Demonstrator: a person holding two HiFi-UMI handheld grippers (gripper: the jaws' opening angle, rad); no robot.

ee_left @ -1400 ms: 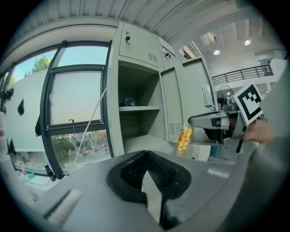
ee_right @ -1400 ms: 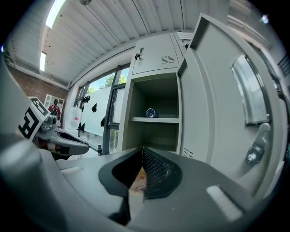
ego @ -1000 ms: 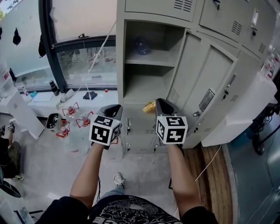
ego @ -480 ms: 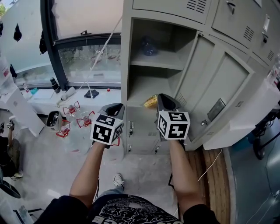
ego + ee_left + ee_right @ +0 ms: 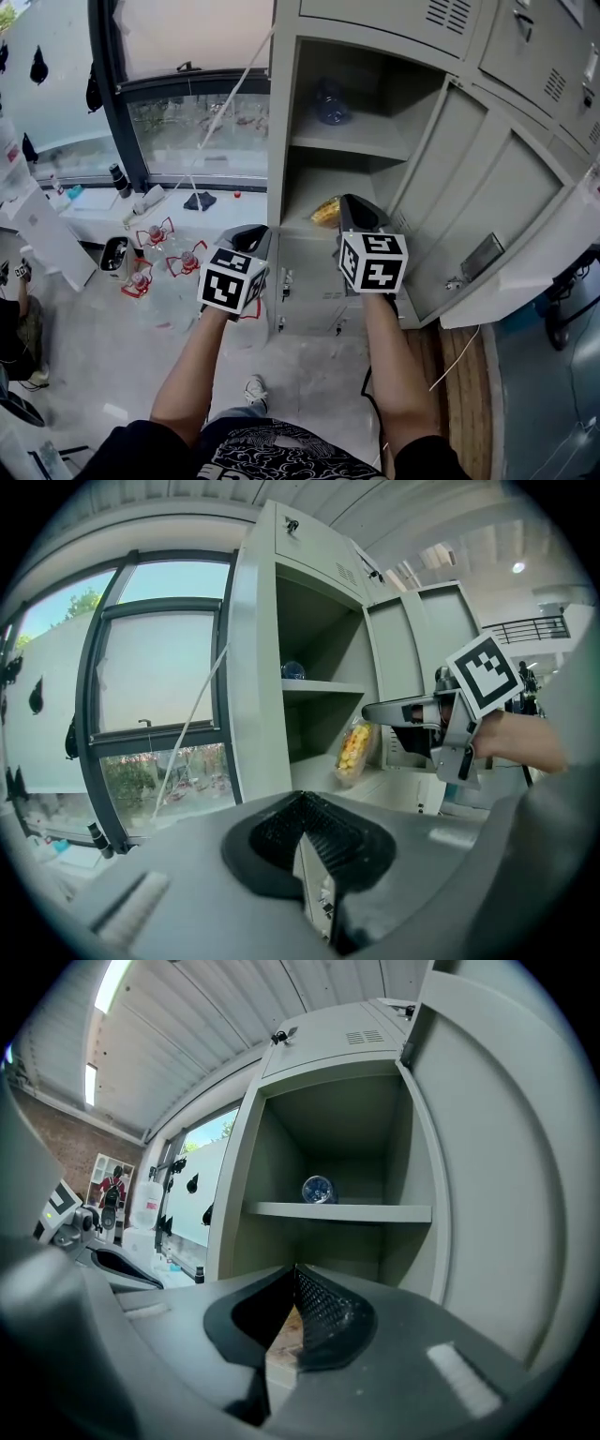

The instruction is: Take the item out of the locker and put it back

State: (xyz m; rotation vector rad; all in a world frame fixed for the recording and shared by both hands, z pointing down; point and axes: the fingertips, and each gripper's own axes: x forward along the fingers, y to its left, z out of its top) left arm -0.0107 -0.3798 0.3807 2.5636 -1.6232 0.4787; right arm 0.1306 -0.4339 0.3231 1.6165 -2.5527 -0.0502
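A grey locker (image 5: 282,141) stands open, its door (image 5: 469,178) swung out to the right. My right gripper (image 5: 354,208) is shut on the top edge of a yellow snack bag (image 5: 325,210). In the left gripper view the bag (image 5: 352,750) hangs from the right gripper (image 5: 367,712) at the mouth of the lower compartment. A clear water bottle (image 5: 318,1189) lies on the upper shelf (image 5: 337,1211). My left gripper (image 5: 251,234) is shut with nothing in it, left of the locker front and below the bag.
A window (image 5: 187,122) with a dark frame is left of the locker. Red-and-white items (image 5: 155,234) and a black bin (image 5: 112,255) sit on the floor at the left. Closed locker doors (image 5: 309,281) lie below the open compartment. A cable (image 5: 450,356) runs over wooden planks at the right.
Both grippers have moved forward toward the locker, the right one carrying the snack bag closer to the lower compartment. The locker looms larger in the head view.
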